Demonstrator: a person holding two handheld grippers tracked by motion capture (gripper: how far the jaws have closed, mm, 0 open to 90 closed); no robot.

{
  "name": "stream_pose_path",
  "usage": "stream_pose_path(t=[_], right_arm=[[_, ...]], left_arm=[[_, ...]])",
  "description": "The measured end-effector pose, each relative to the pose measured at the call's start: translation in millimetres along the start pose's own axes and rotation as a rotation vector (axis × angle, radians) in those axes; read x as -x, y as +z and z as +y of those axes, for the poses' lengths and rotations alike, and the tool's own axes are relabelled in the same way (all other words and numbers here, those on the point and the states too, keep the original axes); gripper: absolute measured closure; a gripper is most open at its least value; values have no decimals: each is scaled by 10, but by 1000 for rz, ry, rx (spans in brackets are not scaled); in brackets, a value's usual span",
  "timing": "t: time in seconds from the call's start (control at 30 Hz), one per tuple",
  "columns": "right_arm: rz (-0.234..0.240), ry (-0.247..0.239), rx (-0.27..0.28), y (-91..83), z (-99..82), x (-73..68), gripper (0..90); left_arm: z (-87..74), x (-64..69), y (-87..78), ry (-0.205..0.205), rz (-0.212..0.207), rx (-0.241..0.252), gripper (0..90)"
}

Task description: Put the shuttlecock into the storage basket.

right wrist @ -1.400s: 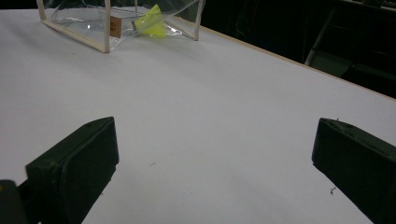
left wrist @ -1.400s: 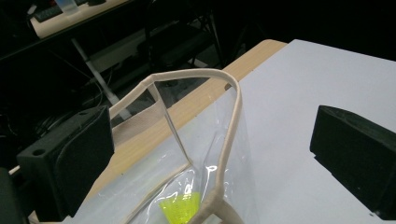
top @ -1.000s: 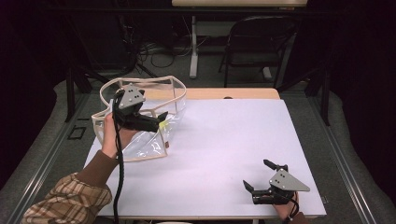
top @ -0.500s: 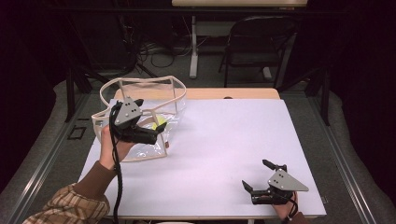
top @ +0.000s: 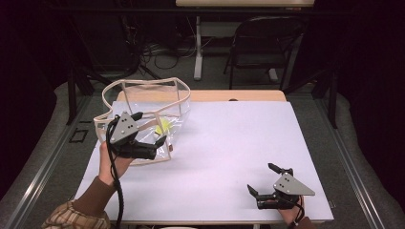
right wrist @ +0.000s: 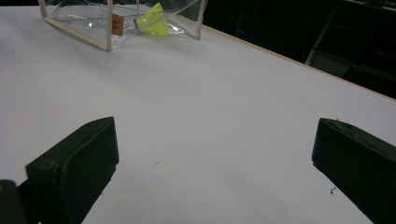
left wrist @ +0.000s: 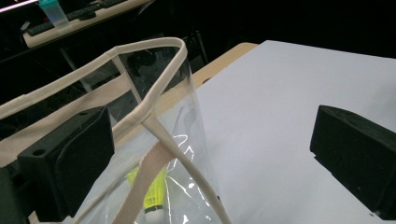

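Note:
A clear plastic bag [top: 143, 102] with beige trim stands open at the table's left side. A yellow shuttlecock [top: 164, 127] lies inside it. My left gripper [top: 161, 144] hovers at the bag's near edge, pointing right. In the left gripper view its jaws stand wide apart, with the bag's beige rim [left wrist: 154, 79] between them and the shuttlecock [left wrist: 152, 193] below, behind the plastic. My right gripper [top: 260, 178] rests open near the table's front right, nothing between its jaws. In the right gripper view the bag [right wrist: 109, 25] and shuttlecock [right wrist: 152, 22] lie far ahead.
The white tabletop [top: 229, 138] stretches between the two grippers. A strip of wooden table edge [top: 239, 95] runs along the back. Behind it stand a dark chair [top: 260, 47] and a desk leg [top: 197, 47] among floor cables. A teal-capped bottle [left wrist: 55, 11] sits on a far desk.
My left gripper has drawn back toward the person, from over the bag's middle to its near edge. The right gripper has hardly moved.

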State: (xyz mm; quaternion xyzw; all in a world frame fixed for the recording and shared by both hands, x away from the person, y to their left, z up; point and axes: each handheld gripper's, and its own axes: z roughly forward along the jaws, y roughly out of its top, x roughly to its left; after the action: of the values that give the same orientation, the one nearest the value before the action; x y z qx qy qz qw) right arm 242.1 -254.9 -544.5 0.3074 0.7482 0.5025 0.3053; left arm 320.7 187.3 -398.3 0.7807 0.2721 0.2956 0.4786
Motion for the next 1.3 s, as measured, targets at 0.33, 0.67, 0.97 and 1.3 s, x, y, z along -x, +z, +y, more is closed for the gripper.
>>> stream_pose_path(t=[0.33, 0.67, 0.97, 1.3], right_arm=[[0, -1, -2, 2, -1, -1, 2], [1, -1, -4, 7, -3, -3, 2], [3, -1, -6, 9, -4, -4, 2], [4, -1, -5, 19, -7, -7, 2]], left_arm=[[-225, 14, -89, -29, -4, 22, 0], [-486, 40, -124, -74, -19, 31, 0], [-758, 69, -123, -95, -18, 11, 0], [-956, 60, -131, -118, -11, 7, 0]])
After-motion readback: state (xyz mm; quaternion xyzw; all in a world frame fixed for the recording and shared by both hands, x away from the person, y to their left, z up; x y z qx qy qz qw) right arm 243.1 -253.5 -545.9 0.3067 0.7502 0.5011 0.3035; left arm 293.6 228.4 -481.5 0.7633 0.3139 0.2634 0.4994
